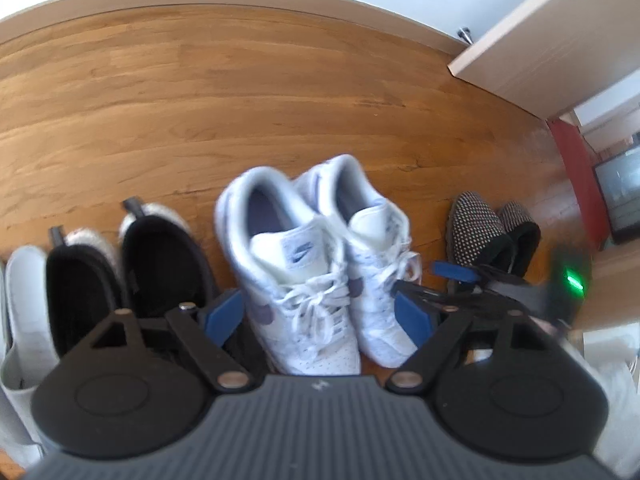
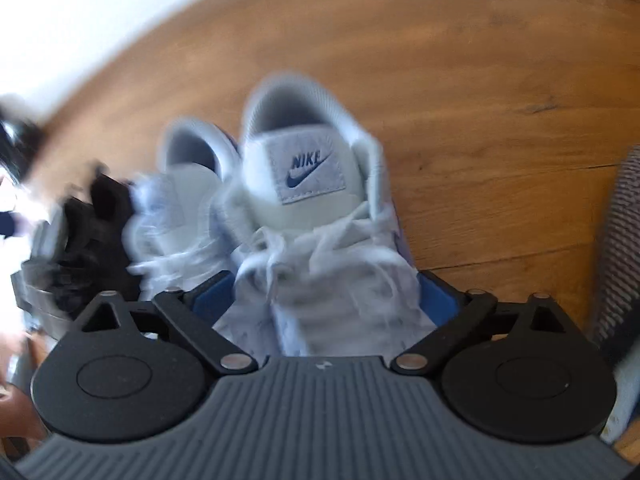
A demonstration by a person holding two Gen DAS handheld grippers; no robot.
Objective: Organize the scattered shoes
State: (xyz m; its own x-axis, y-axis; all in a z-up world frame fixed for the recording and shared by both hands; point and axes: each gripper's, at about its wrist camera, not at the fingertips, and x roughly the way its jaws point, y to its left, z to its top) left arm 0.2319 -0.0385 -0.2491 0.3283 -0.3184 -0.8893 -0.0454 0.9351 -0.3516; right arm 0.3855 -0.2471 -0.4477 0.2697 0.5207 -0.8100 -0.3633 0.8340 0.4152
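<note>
The left gripper (image 1: 320,316) is hanging with fingers spread wide, gripping nothing, over two white leather lace-up sneakers (image 1: 304,264) on the wooden floor (image 1: 200,100). Black slip-on shoes (image 1: 160,264) and dotted dark slippers (image 1: 480,232) are flanking them. The right gripper (image 2: 324,300) is straddling one sneaker, fingers fully apart.

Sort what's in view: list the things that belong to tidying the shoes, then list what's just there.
Part of the job:
- white sneakers
- black shoes
- dotted slippers
- white shoe at the far left
- left gripper, open
- right gripper, open around a white sneaker

Just there:
- wooden floor
- baseboard
- pale cabinet panel
- doorstop
</note>
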